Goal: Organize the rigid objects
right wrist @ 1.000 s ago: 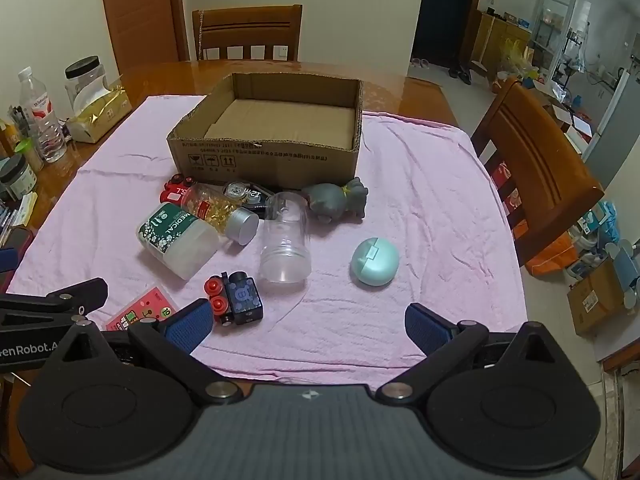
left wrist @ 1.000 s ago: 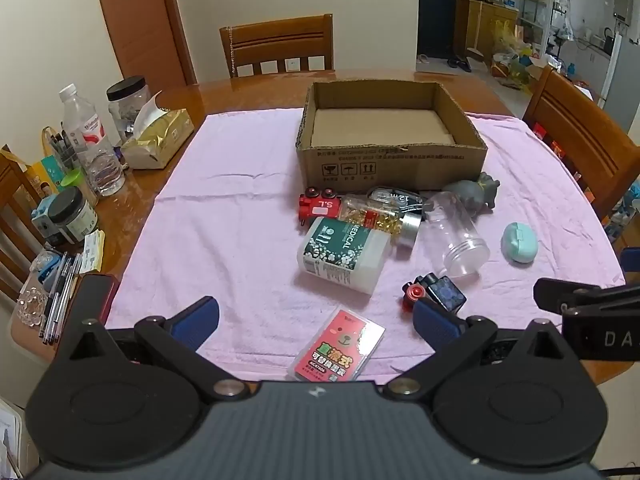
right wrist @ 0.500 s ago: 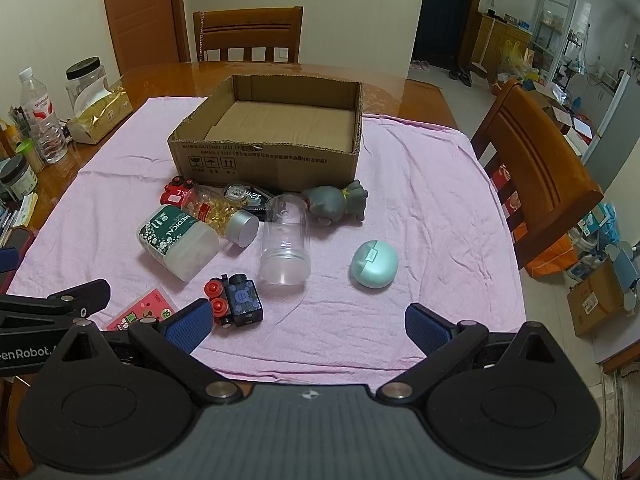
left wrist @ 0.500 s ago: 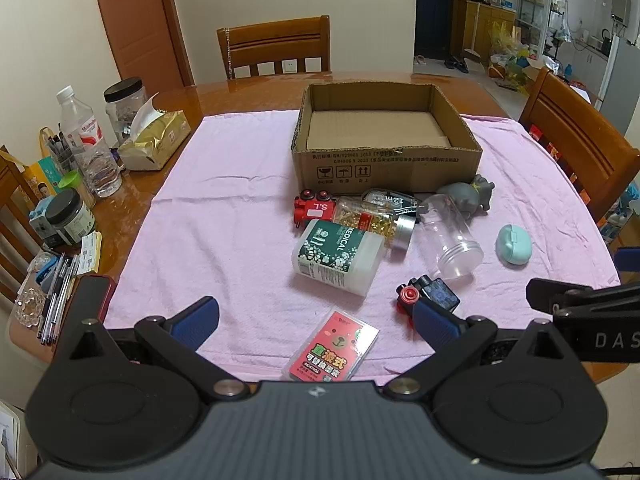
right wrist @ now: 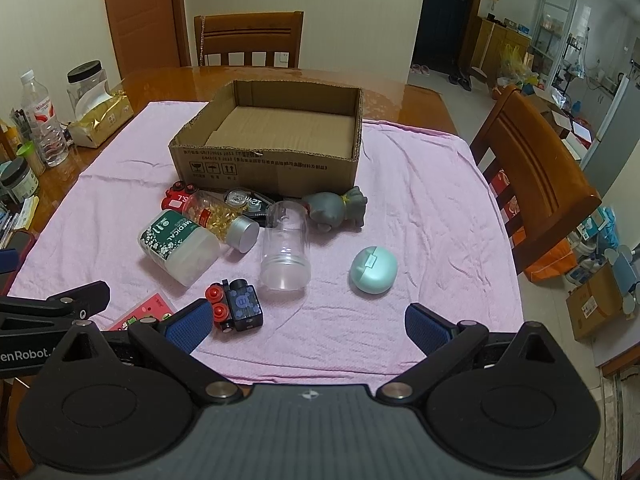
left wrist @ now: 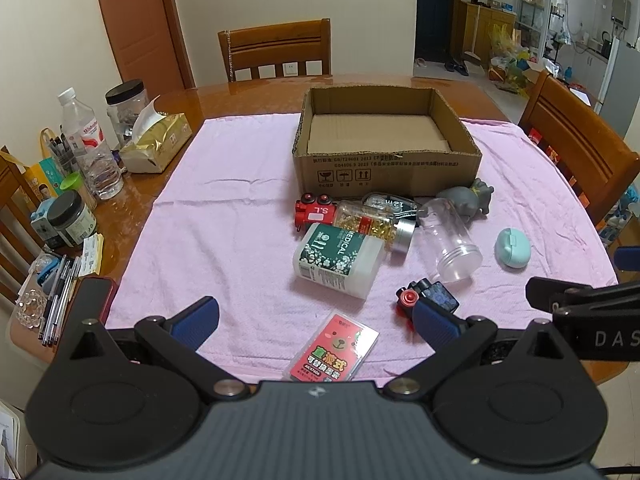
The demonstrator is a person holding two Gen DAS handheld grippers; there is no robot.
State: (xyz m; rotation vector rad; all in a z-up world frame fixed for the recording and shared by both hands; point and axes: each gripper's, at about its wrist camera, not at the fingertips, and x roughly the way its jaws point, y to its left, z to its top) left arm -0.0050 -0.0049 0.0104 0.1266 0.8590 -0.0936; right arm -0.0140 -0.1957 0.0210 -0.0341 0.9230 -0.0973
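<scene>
Clutter is being kept on the pink cloth (left wrist: 224, 216) covering the counter (left wrist: 248, 96), at 6 o'clock from the empty cardboard box (left wrist: 386, 160). Left tongs (left wrist: 314, 318) are being held released over the red card pack (left wrist: 332, 352); right tongs (right wrist: 308, 320) are likewise being held released, nothing grasped, with the mint case (right wrist: 374, 270) at 1 o'clock.

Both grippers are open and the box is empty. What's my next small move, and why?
Probably ease the right gripper forward and down over the mint green case. It lies alone on the pink cloth, nearest that gripper's open fingers, touching nothing, so it looks the cleanest first pick for the empty cardboard box.
</scene>
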